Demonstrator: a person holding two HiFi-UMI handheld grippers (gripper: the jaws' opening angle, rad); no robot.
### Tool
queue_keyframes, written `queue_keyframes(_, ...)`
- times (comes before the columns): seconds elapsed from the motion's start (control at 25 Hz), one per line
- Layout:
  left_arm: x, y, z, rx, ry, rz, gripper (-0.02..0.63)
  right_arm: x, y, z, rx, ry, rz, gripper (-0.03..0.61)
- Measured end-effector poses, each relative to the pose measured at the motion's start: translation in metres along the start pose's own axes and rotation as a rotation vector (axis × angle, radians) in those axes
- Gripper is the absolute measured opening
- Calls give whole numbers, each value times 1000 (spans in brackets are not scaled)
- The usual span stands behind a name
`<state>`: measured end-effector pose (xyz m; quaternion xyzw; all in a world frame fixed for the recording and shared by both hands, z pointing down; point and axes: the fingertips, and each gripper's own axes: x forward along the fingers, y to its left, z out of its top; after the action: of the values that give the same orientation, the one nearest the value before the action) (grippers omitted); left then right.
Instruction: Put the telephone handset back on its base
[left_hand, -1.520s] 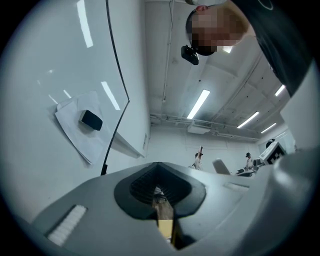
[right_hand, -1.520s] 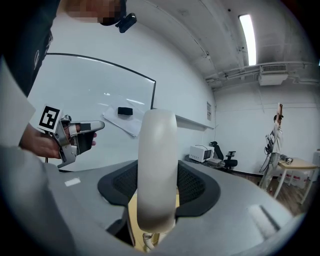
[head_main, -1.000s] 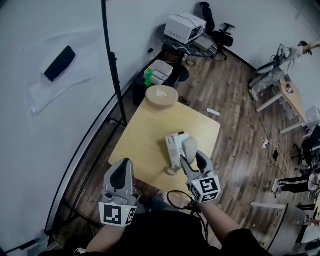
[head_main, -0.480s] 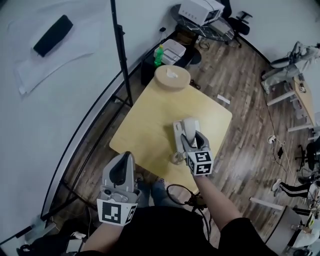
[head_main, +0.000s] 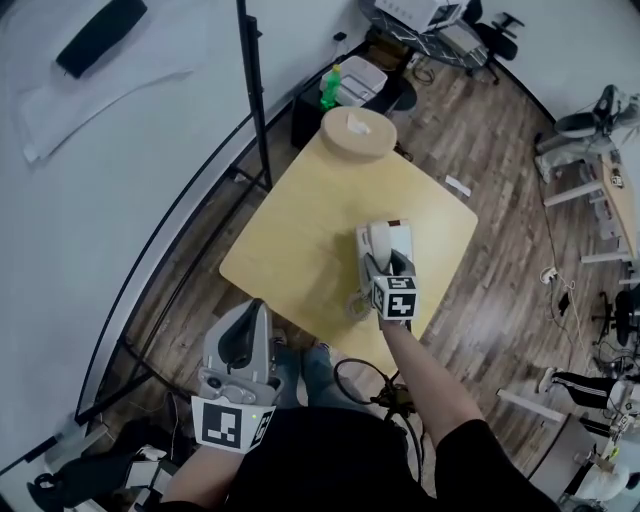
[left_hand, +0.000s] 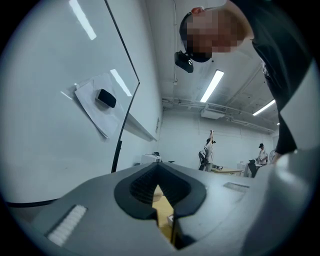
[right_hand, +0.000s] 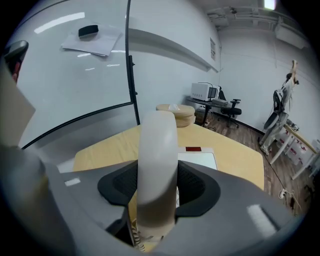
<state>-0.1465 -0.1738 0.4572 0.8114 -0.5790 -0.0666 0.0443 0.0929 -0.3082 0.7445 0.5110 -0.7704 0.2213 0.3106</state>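
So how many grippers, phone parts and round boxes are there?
Grippers: 2, left gripper and right gripper
Handset: 1
Base: 1
Round box: 1
Total: 5

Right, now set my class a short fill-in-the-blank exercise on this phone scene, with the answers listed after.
1. The right gripper has its fingers closed on the white ____.
2. The phone base sits on the yellow ____.
3. The left gripper holds ____.
4. The tan box beyond the base is ____ in shape.

Answers: handset; table; nothing; round.
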Motion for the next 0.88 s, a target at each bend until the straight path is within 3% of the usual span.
queue_keyframes(0.48, 0, 3, -11, -17, 10, 6, 0, 29, 2, -37, 94, 136, -35, 222)
queue_keyframes(0.88, 7, 11, -21, -38, 36, 2, 0, 48, 3, -38, 61, 213, -77, 227)
